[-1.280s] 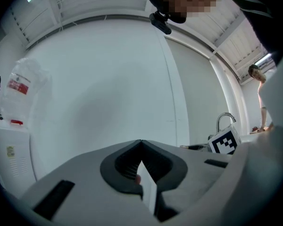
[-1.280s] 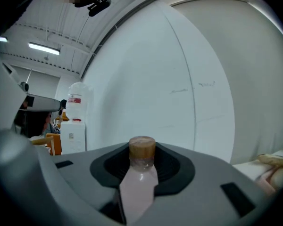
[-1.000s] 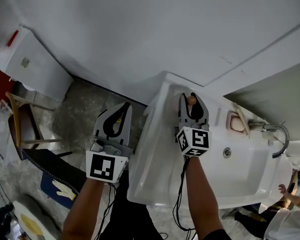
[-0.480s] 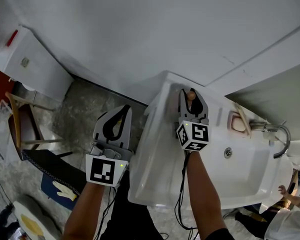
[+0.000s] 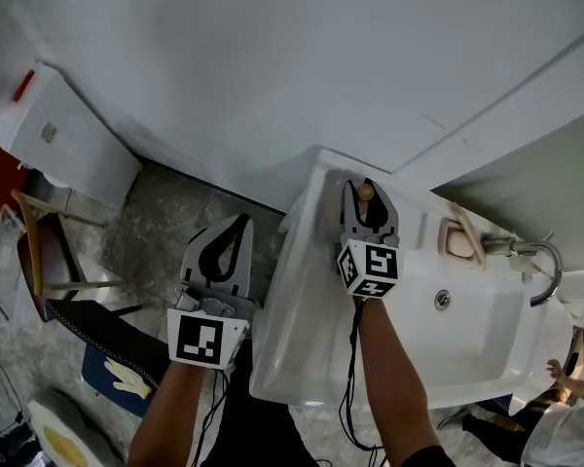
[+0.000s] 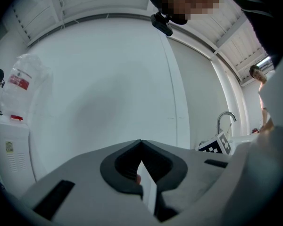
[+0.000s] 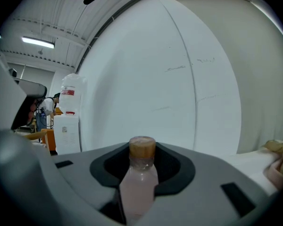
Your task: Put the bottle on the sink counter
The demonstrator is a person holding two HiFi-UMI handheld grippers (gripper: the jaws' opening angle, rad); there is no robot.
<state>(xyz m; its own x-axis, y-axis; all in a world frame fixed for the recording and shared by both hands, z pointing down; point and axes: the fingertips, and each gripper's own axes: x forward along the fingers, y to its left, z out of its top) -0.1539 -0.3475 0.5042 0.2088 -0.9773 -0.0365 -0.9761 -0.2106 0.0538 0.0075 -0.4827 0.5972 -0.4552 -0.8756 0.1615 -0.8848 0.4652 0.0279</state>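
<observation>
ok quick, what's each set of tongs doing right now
left tongs: closed, holding nothing
right tongs: closed on the bottle

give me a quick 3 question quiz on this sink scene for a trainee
1. Pick one: the cap on the bottle is A blue, B brown, C green.
2. True or false: the left gripper hangs over the sink.
3. Short answer: which gripper is shut on the bottle?

Key:
1. B.
2. False: it is over the floor beside the sink, jaws together on nothing.
3. The right gripper.
</observation>
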